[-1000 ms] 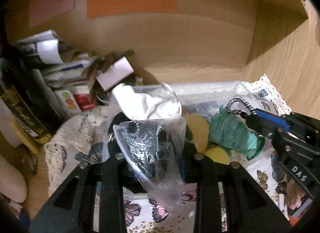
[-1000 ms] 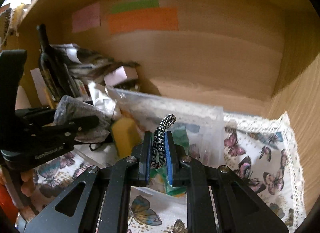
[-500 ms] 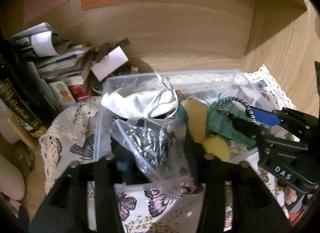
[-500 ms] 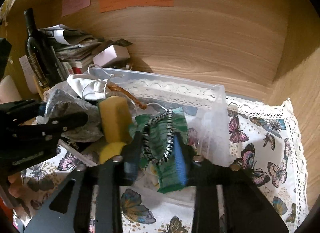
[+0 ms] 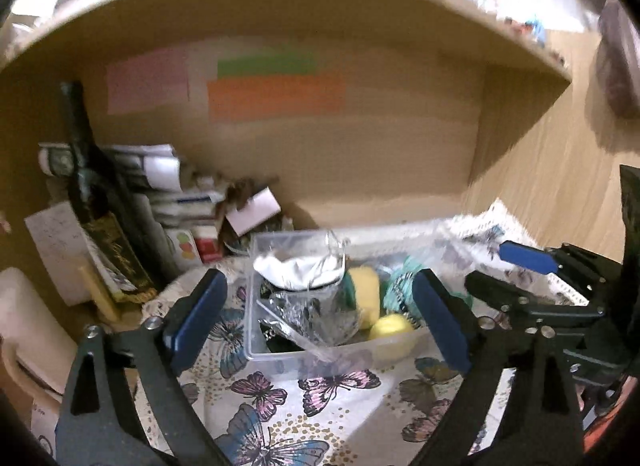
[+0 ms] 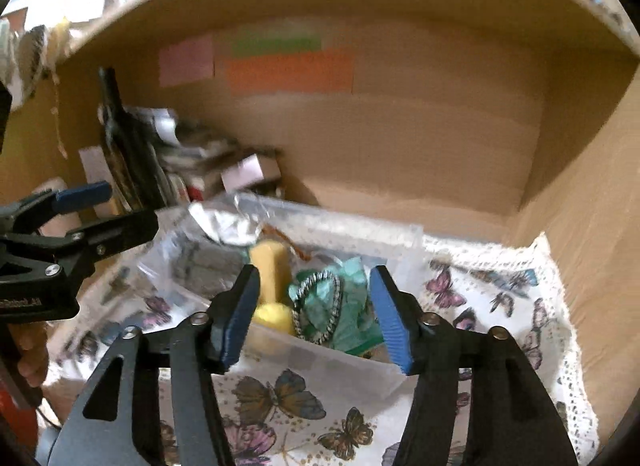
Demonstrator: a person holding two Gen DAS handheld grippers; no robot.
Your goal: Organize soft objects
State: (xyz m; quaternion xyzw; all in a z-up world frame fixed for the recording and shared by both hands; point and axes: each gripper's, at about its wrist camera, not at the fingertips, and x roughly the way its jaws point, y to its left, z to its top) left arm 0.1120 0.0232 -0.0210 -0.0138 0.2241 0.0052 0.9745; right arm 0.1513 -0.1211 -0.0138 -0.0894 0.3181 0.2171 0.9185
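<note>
A clear plastic bin (image 5: pixel 256 330) (image 6: pixel 404 238) stands on a butterfly cloth inside a wooden cupboard. In it lie a clear bag of dark glittery stuff (image 5: pixel 316 318), a white cloth (image 5: pixel 298 272), yellow sponges (image 5: pixel 366 298) (image 6: pixel 272 266), a green cloth (image 6: pixel 352 306) and a black-and-white hair tie (image 6: pixel 320 306). My left gripper (image 5: pixel 320 314) is open and empty, just in front of the bin. My right gripper (image 6: pixel 314 316) is open and empty, held over the bin's near wall; it also shows in the left wrist view (image 5: pixel 508 270).
A dark bottle (image 5: pixel 100 201), stacked papers and small boxes (image 5: pixel 172 201) crowd the cupboard's left side. Coloured notes (image 5: pixel 276 93) are stuck on the back wall. The wooden side wall (image 6: pixel 592 250) is close on the right. The butterfly cloth (image 6: pixel 500 298) covers the shelf floor.
Both grippers opened and drew back. The left one let go of the bag of glittery stuff, the right one let go of the hair tie; both things now lie in the bin.
</note>
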